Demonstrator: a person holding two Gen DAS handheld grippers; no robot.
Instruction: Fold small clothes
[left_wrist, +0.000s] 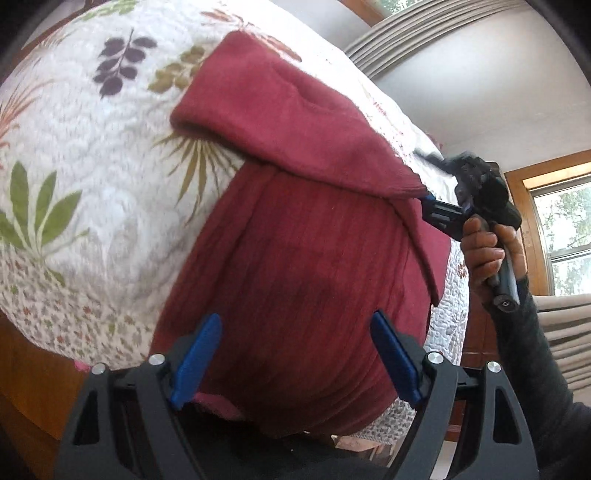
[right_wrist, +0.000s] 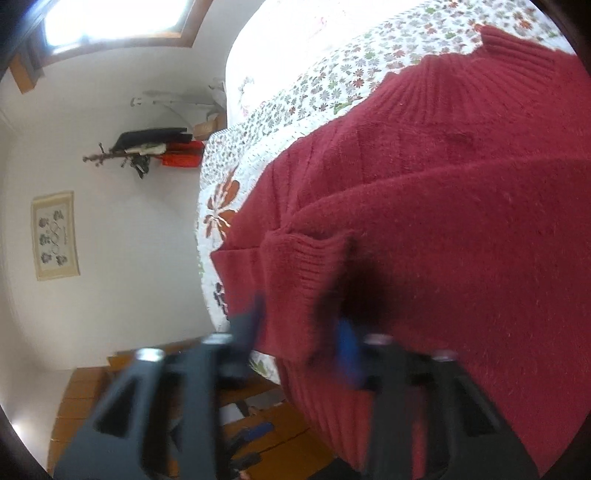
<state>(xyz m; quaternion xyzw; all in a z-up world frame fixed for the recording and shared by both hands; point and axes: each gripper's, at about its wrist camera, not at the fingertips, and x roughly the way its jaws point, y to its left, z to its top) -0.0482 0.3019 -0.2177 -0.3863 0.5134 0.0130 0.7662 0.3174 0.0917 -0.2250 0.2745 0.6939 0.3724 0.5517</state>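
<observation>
Left gripper (left_wrist: 295, 354): blue fingers spread wide, empty, hovering over the body of the red knit sweater (left_wrist: 295, 266). The sweater lies on the floral quilt (left_wrist: 92, 184) covering the bed. Right gripper (left_wrist: 424, 197): fingers closed narrowly on the ribbed sleeve cuff (right_wrist: 303, 266), lifting the sleeve across the sweater body. Beyond, a hand (left_wrist: 484, 254) grips the right handle; a window (left_wrist: 565, 236) lies farther back.

Your right gripper (right_wrist: 303, 332) is smeared by motion blur in its own view, so you cannot read its jaw gap there. The red sweater (right_wrist: 443, 221) runs past that frame's right edge. The wall picture (right_wrist: 55, 236) is too small to read.
</observation>
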